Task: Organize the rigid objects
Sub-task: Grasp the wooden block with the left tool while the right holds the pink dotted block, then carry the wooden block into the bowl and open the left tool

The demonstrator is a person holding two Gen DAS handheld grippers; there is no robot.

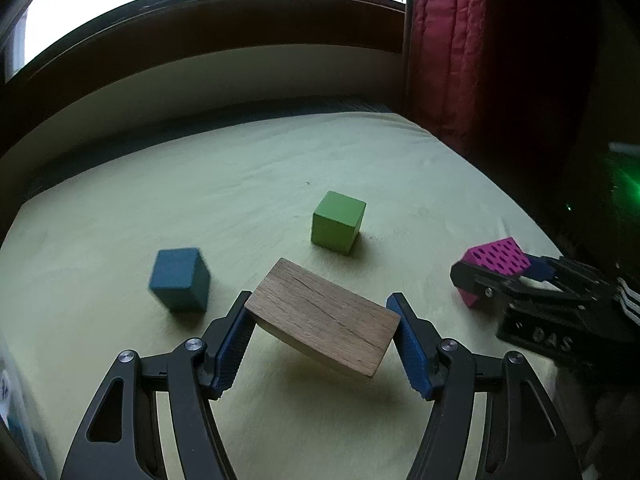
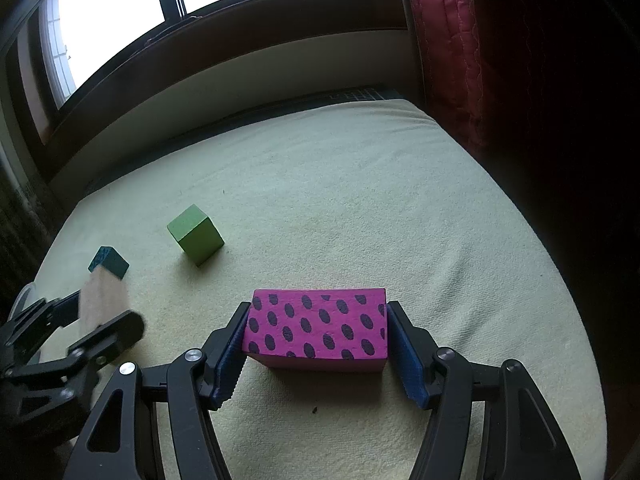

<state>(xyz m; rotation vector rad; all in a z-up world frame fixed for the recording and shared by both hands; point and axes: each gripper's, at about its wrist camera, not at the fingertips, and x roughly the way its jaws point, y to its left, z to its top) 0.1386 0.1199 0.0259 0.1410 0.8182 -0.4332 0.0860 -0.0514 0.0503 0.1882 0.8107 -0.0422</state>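
Observation:
My left gripper [image 1: 322, 316] is shut on a plain wooden block [image 1: 320, 316], held tilted above the pale cloth with its shadow beneath. My right gripper [image 2: 316, 332] is shut on a pink block with dark spots [image 2: 318, 330], low over the cloth. The right gripper [image 1: 496, 276] with the pink block [image 1: 498, 258] shows at the right edge of the left wrist view. The left gripper [image 2: 104, 316] and wooden block [image 2: 102, 298] appear blurred at the left of the right wrist view. A green cube [image 1: 338, 222] [image 2: 196, 234] and a dark blue cube [image 1: 181, 278] [image 2: 109, 262] rest on the cloth.
The pale yellow-green cloth surface [image 1: 280, 168] [image 2: 340, 200] ends at a dark window ledge [image 1: 200, 40] behind. A red quilted curtain [image 1: 448, 48] [image 2: 452, 40] hangs at the far right corner. A pale container edge [image 1: 12, 400] sits at the left.

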